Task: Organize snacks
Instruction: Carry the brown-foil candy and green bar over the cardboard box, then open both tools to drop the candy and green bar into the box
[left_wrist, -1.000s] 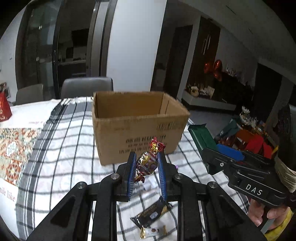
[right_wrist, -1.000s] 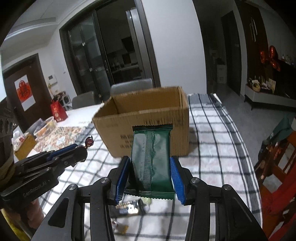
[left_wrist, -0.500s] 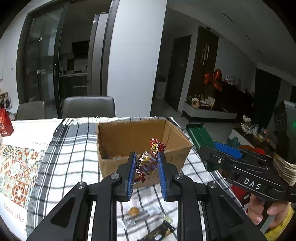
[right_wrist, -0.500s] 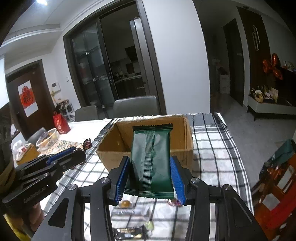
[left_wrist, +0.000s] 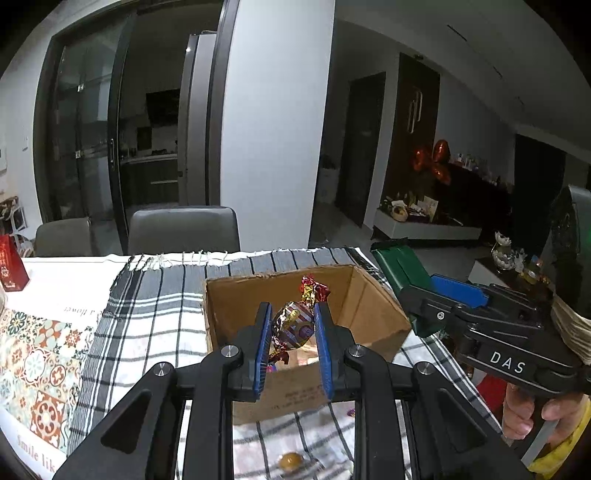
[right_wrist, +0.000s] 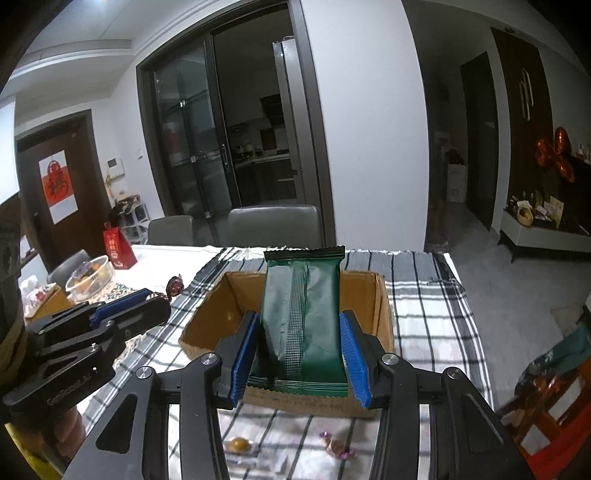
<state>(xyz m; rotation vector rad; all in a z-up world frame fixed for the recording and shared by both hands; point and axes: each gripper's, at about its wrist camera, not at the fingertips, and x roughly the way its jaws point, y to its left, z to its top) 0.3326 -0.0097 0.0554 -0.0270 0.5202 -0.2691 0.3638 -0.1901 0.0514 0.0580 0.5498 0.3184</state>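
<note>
My left gripper (left_wrist: 291, 321) is shut on a foil-wrapped candy (left_wrist: 295, 325) with red twisted ends, held above the open cardboard box (left_wrist: 369, 306). My right gripper (right_wrist: 301, 332) is shut on a dark green snack packet (right_wrist: 301, 314), held upright over the same box (right_wrist: 382, 317). The right gripper with the green packet (left_wrist: 400, 266) shows at the right of the left wrist view. The left gripper (right_wrist: 147, 306) with its candy (right_wrist: 174, 286) shows at the left of the right wrist view.
The box stands on a checked tablecloth (left_wrist: 147, 317). Loose candies lie in front of the box: a gold one (right_wrist: 238, 445) and a purple-ended one (right_wrist: 336, 445). A red gift bag (right_wrist: 118, 247), a bowl (right_wrist: 90, 275) and grey chairs (right_wrist: 273, 225) are behind.
Both grippers have risen and moved forward with their snacks, from in front of the box to above its opening. The box's inside has come into view.
</note>
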